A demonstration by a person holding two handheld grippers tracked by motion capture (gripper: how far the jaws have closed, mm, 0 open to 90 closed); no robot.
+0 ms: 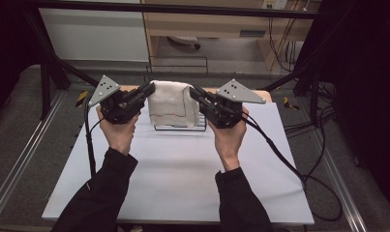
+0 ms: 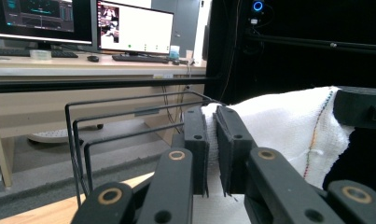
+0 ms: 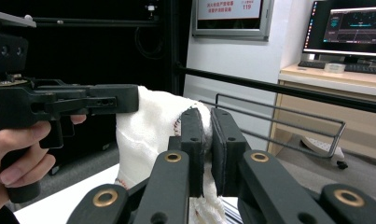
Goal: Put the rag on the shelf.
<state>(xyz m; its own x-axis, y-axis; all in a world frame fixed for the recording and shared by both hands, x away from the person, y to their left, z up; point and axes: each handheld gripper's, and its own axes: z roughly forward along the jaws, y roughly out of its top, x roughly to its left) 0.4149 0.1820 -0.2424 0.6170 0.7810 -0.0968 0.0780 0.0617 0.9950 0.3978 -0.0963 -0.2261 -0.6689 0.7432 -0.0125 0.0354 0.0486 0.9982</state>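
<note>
white cloth towel (image 1: 171,104), black wire rack (image 2: 129,126)

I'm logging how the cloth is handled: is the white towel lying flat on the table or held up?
Held up: the towel hangs draped between the left hand-held gripper and right hand-held gripper, both pinching its top corners above the wire rack.

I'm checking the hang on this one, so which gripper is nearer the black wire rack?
Neither clearly: both pinch the white towel over the black wire rack. The left gripper holds its left top edge, the right gripper its right top edge, each just above the rack.
</note>
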